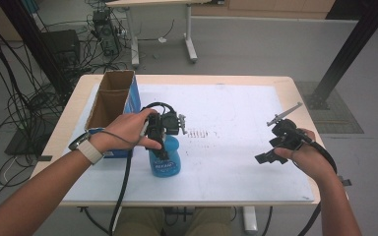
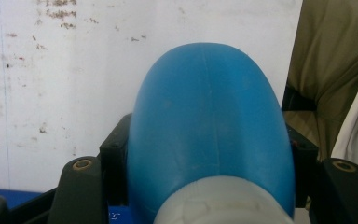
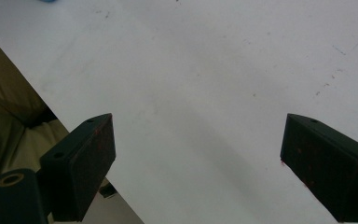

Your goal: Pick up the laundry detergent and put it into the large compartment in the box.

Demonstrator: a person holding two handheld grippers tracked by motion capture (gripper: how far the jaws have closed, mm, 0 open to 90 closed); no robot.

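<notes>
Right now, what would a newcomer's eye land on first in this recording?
The blue bottle, standing near the front left of the white table, clamped from above by the left tool. Next, the open cardboard box at the table's left edge. The right tool hovers open over bare table at the right.

Left hand (image 1: 128,130) wrapped over the left gripper (image 1: 161,147) — pointed down, jaws clamped, wrist bent inward, forearm angling in from bottom left. Right hand (image 1: 302,150) holding the right gripper (image 1: 268,156) low and tilted leftward — jaws wide apart, nothing between.
</notes>
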